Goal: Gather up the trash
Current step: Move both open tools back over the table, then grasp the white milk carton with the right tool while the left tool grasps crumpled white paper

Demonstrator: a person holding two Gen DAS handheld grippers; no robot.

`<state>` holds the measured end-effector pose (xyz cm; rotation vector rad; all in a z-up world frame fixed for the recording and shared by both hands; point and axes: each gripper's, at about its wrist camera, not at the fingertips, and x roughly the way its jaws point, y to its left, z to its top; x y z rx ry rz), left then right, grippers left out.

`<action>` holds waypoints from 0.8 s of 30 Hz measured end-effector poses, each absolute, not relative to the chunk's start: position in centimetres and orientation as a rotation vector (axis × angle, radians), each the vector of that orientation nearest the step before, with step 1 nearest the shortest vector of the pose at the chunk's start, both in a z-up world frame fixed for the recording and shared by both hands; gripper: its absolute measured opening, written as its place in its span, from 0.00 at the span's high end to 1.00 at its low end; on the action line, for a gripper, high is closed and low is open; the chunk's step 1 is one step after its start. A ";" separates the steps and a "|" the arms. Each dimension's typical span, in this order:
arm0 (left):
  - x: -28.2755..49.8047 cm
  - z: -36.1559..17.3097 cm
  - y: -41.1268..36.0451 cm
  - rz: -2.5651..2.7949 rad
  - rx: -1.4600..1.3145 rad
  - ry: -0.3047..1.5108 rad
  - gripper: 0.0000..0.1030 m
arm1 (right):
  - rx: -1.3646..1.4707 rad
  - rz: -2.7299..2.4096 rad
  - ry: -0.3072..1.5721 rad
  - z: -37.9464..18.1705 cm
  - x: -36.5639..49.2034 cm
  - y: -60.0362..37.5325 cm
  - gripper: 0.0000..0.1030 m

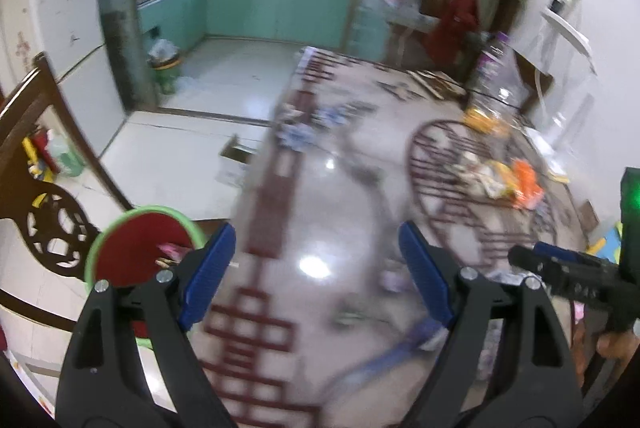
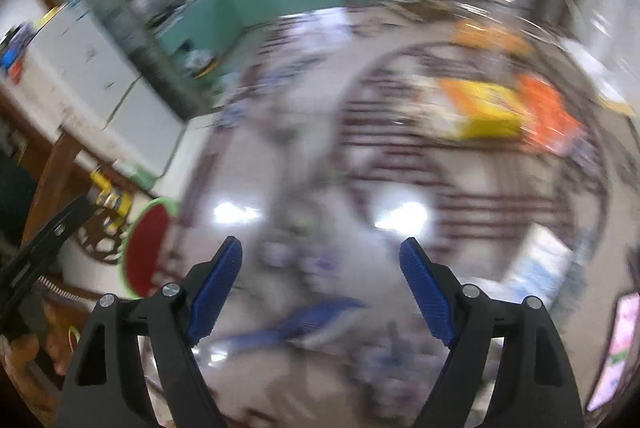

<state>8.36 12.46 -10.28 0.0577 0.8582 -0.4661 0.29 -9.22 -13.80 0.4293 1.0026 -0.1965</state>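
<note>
My left gripper (image 1: 317, 228) hangs open over a glossy table (image 1: 320, 196) with a red line pattern, and nothing is between its fingers. A green-rimmed bin (image 1: 132, 214) with a red liner stands off the table's left edge, and a pink wrapper (image 1: 172, 252) lies inside it. Orange and yellow wrappers (image 1: 516, 184) lie on the table to the right, blue-and-white wrappers (image 1: 304, 132) farther back. The right wrist view is heavily blurred. My right gripper (image 2: 321, 242) is open and empty above a blue strip (image 2: 304, 320). The yellow and orange wrappers (image 2: 492, 108) and the bin (image 2: 160, 203) show there too.
A clear plastic bottle (image 1: 496, 76) stands at the table's far right. A carved wooden chair (image 1: 48, 212) sits left of the bin. On the floor are a small cardboard box (image 1: 236, 152) and a full kitchen bin (image 1: 166, 68). A pink-screened device (image 2: 616, 348) lies at the right edge.
</note>
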 end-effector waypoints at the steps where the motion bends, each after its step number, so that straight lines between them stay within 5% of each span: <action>1: 7.5 -10.5 10.8 -0.485 0.063 0.866 0.21 | 0.455 -0.235 1.020 -14.3 -0.9 -11.3 0.24; 9: 2.4 -11.7 3.1 -0.548 0.087 0.917 0.21 | 0.802 -0.266 1.134 -21.0 -7.4 -21.5 0.34; 24: -0.6 -12.8 -2.4 -0.516 0.120 0.967 0.21 | 0.767 -0.238 1.236 -23.5 -6.3 -25.8 0.39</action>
